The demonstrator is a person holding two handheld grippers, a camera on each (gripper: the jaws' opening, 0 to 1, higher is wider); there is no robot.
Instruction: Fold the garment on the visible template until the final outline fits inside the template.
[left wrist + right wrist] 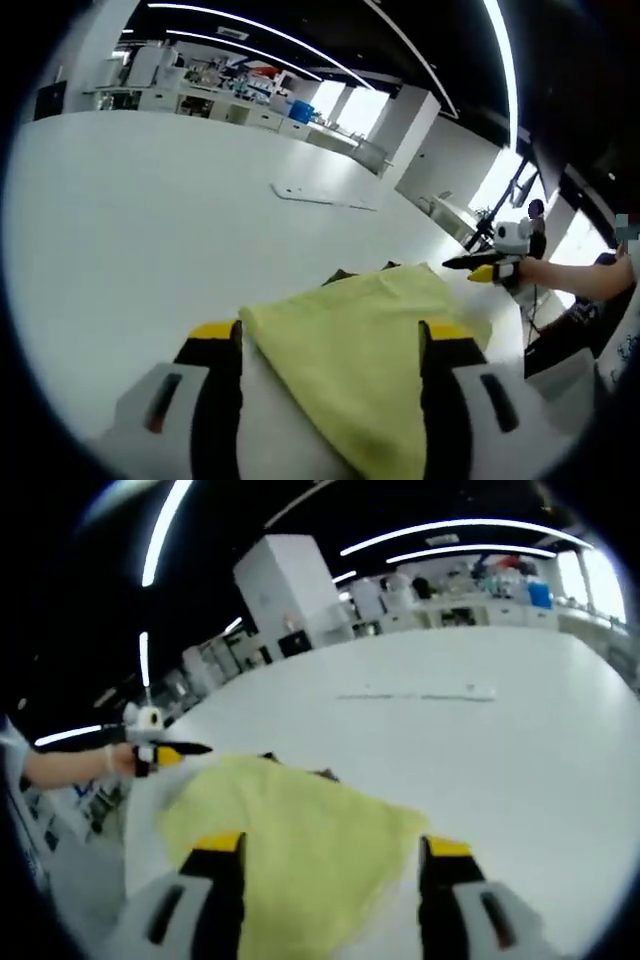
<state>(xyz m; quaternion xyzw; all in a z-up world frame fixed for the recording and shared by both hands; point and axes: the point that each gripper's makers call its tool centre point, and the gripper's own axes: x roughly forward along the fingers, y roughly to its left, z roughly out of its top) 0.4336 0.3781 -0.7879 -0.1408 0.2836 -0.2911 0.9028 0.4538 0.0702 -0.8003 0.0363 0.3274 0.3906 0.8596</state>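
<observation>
The yellow garment (375,350) lies on the white desk (130,220), bunched into a loose, partly folded heap. In the left gripper view, the left gripper (330,345) stands with its jaws wide apart; the garment runs up between them, but the frame does not show the jaws closing on the cloth. In the right gripper view, the right gripper (332,855) is likewise wide, with the garment (300,830) spread between and ahead of its jaws, ungripped as far as can be seen. Each view also shows the other gripper at the far side of the garment: the right gripper (490,268) beside the garment's far edge in the left gripper view, and the left gripper (172,750) just beside the garment's edge in the right gripper view, held by a person's hand. A dark patch (342,276) shows at the garment's far edge; it may be part of the template, but this cannot be confirmed. A thin pale strip (325,196) lies on the desk well beyond the garment. Judged from this layout, the fold is in progress and not complete: the outline is irregular. The next move calls for each gripper to close on a garment edge, then carry it over toward the dark patch to tighten the outline.
</observation>
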